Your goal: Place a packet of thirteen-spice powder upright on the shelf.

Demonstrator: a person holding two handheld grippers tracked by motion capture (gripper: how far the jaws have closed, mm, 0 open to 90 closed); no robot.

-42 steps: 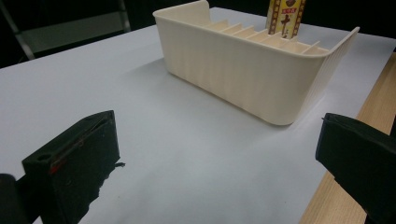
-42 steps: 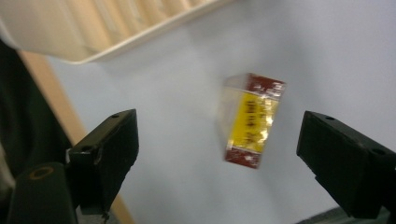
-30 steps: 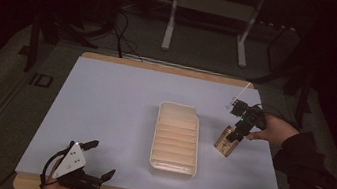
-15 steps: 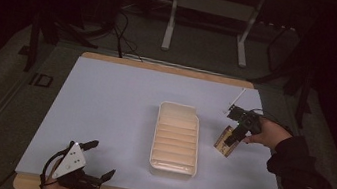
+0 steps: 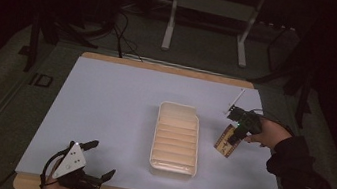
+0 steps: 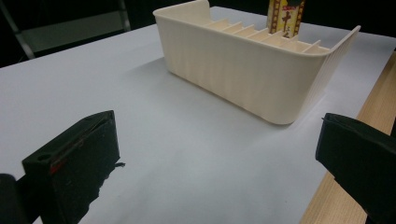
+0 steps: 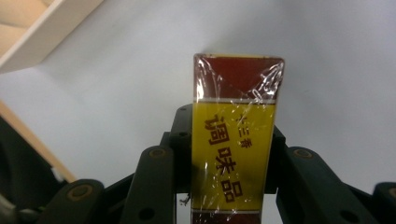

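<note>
1. Seasoning box [image 7: 233, 135]: yellow and dark red, film-wrapped, just right of the tray, clamped in your right gripper [image 5: 238, 131].
2. Ribbed tray [image 5: 176, 137]: cream, mid-table on the white table [image 5: 103, 110].
3. Your left gripper [image 5: 90, 164]: jaws spread wide, nothing between them, near the front left edge, well apart from the tray.
</note>
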